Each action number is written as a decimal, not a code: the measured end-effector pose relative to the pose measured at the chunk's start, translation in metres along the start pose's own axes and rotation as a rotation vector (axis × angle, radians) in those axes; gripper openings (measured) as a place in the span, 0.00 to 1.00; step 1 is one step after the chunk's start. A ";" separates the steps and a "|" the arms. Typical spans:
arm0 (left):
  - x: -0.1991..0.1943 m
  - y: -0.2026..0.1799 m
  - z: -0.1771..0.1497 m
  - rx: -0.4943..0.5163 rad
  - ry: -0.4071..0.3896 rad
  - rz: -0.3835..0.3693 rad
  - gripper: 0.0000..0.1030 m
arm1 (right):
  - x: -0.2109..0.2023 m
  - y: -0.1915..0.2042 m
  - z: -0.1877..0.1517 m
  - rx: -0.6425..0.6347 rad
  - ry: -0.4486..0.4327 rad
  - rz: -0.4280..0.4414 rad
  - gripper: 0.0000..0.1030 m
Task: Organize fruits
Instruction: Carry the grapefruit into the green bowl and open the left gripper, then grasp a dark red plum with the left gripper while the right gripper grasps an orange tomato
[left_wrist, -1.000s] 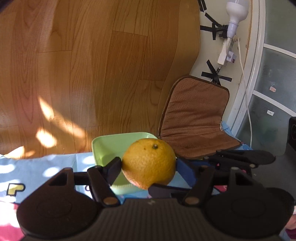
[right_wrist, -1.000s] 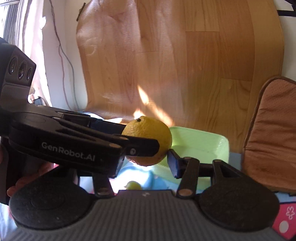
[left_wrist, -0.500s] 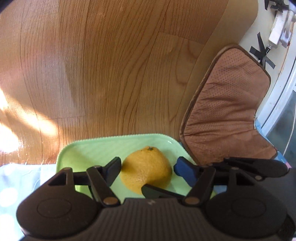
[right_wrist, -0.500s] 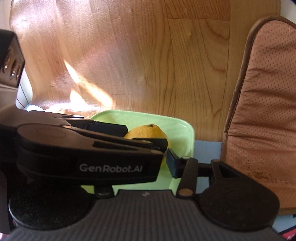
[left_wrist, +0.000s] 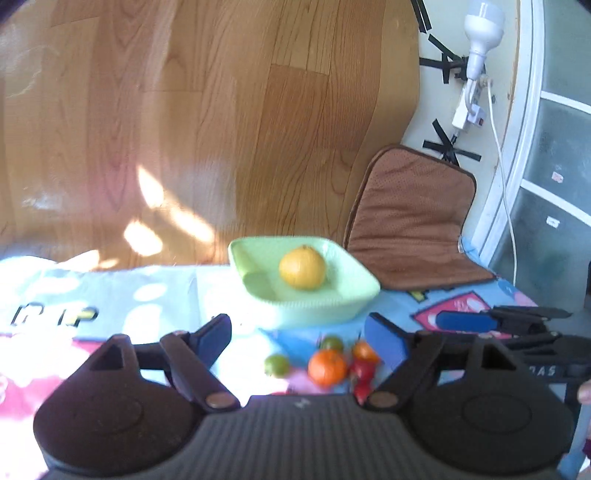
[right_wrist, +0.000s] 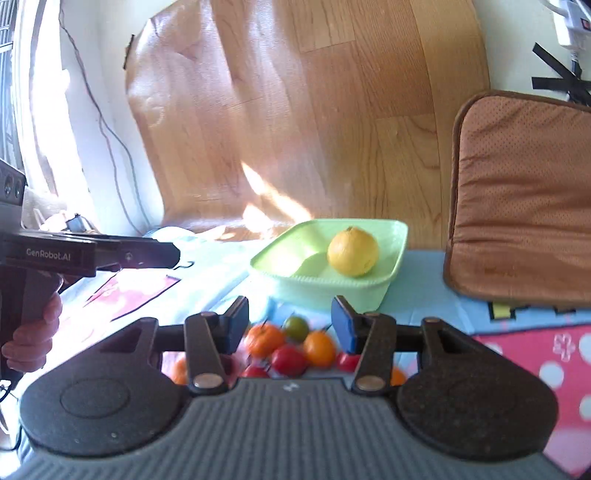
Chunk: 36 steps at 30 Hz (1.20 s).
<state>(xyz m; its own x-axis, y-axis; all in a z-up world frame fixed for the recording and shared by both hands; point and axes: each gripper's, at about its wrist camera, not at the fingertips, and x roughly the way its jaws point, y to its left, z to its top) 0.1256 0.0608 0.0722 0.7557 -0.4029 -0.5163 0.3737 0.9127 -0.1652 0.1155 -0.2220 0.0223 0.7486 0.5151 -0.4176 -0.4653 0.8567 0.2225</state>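
Mint-green plastic tray (left_wrist: 364, 291), squarish, ribbed walls, on the cartoon-print mat (right_wrist: 517, 321) | 1 dimpled yellow citrus (left_wrist: 303, 267) sits inside | loose little glossy round fruits (right_wrist: 291, 347) on the mat just in front | left gripper (left_wrist: 297, 330) jaws just spread, nothing between | right gripper (right_wrist: 290, 319) jaws apart, gripping nothing

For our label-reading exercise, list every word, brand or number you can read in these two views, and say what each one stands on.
"GenRobot.AI": white print on the side of the left gripper, seen from the right wrist view.
Black and yellow block letters on the play mat: cut off and blurred, unreadable.
White letters on the right gripper in the left wrist view: blurred, perhaps ending "AS", not readable.
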 end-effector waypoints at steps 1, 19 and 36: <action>-0.014 0.001 -0.016 -0.002 0.006 0.021 0.79 | -0.010 0.007 -0.012 0.009 0.001 0.004 0.50; -0.042 -0.091 -0.127 0.107 0.016 0.249 0.65 | -0.023 0.046 -0.068 0.008 0.025 -0.165 0.37; -0.014 -0.076 -0.127 0.016 0.050 0.277 0.30 | 0.011 0.034 -0.064 0.053 0.085 -0.197 0.33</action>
<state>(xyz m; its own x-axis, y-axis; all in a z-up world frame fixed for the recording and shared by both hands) 0.0180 0.0057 -0.0147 0.8028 -0.1335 -0.5811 0.1648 0.9863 0.0012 0.0775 -0.1886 -0.0314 0.7792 0.3352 -0.5296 -0.2868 0.9420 0.1742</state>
